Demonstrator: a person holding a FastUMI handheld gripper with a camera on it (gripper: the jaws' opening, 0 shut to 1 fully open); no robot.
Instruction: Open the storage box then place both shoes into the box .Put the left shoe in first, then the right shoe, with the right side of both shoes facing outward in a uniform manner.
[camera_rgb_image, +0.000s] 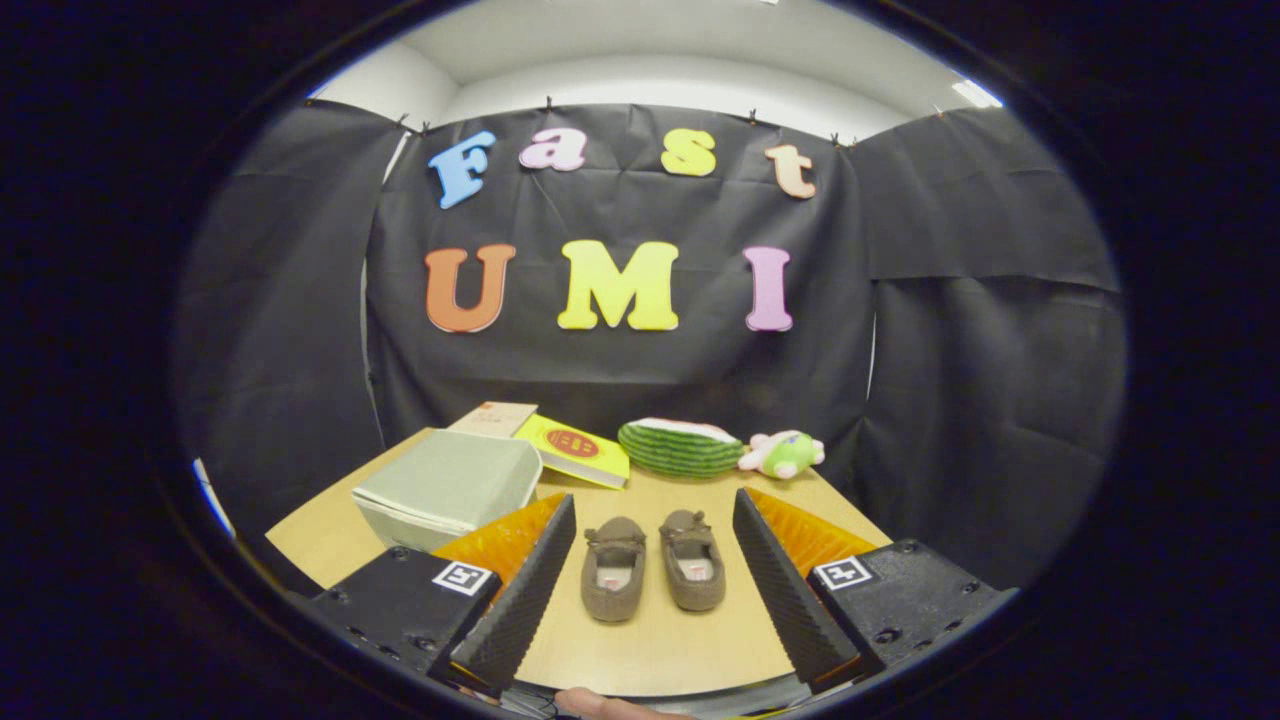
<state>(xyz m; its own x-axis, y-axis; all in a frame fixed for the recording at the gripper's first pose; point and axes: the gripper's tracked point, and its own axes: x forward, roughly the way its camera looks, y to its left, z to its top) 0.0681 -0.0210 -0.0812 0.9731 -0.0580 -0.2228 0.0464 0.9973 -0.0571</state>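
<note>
Two brown slippers lie side by side on the wooden table, toes pointing away from me: the left shoe (612, 568) and the right shoe (692, 558). They sit in the gap between my two fingers, touched by neither. My gripper (652, 525) is open wide and holds nothing. A pale grey-green storage box (447, 487) with its lid closed stands beyond my left finger (530, 585), to the left of the shoes. My right finger (775, 570) stands to the right of the right shoe.
Behind the box lie a yellow book (575, 450) and a tan book (493, 417). A green striped watermelon cushion (678, 447) and a small green-pink plush toy (785, 453) rest at the table's far edge. The table's near edge (650, 690) runs just below my fingers.
</note>
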